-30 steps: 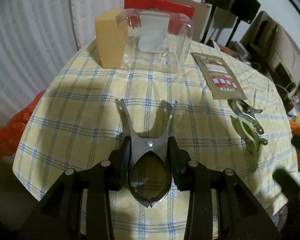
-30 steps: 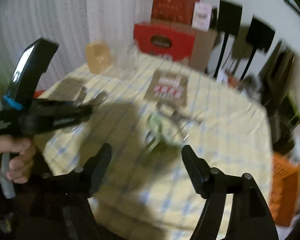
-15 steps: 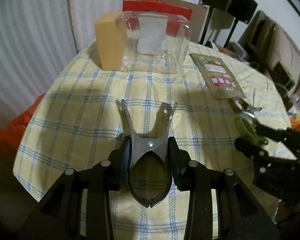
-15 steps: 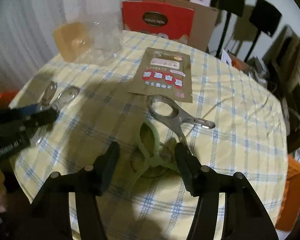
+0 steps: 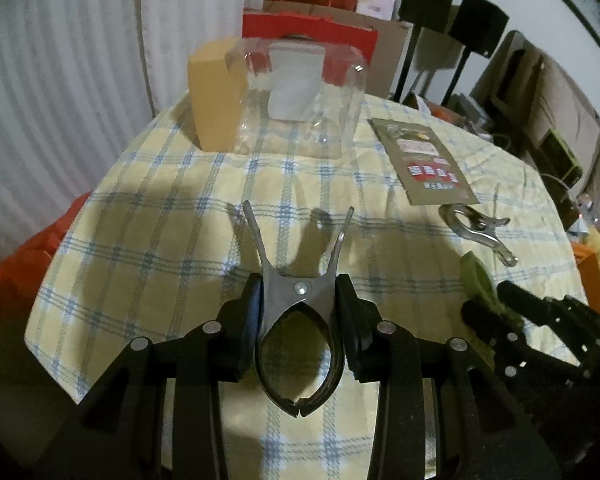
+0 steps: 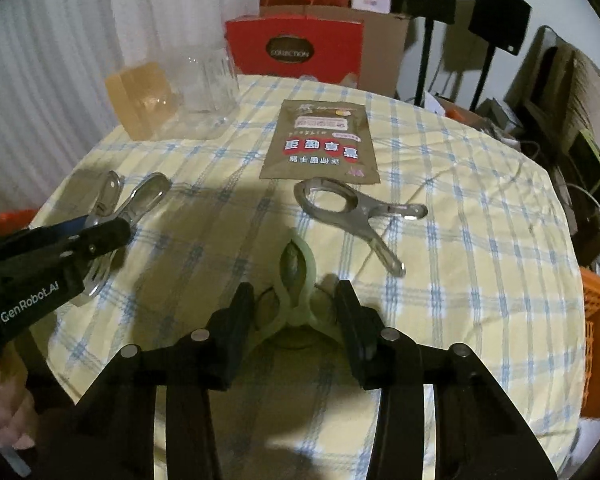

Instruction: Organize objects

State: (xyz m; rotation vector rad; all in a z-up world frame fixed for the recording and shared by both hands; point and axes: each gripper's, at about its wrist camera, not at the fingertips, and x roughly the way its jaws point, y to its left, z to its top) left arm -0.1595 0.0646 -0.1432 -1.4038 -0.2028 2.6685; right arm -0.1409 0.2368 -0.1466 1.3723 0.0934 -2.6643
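Gripping a metal clip (image 5: 300, 320) in our left gripper (image 5: 300, 322), whose pads press its two sides just behind the pivot with the jaws fairly narrow, we hold it above the checked tablecloth (image 5: 160, 208). Our right gripper (image 6: 296, 312) has just been closing; a green clip (image 6: 294, 280) lies between its fingers (image 6: 240, 312), but there seems to be a gap on each side, so we judge it not yet clamped. The likeliest trouble is here: the green clip lies flat on soft cloth, and if the fingers meet it unevenly it may swivel or skid away, or the tips may snag the fabric. A second metal clip (image 6: 360, 216) lies just beyond and could get nudged. The left hold looks shallow too, so a squeeze on the handles could spring that clip open. At the far edge stands a clear plastic container (image 5: 296, 92), touching a tan box (image 5: 216, 96); we see no clips inside, only something white behind or within. A brown packet (image 6: 320, 140) lies flat nearby.
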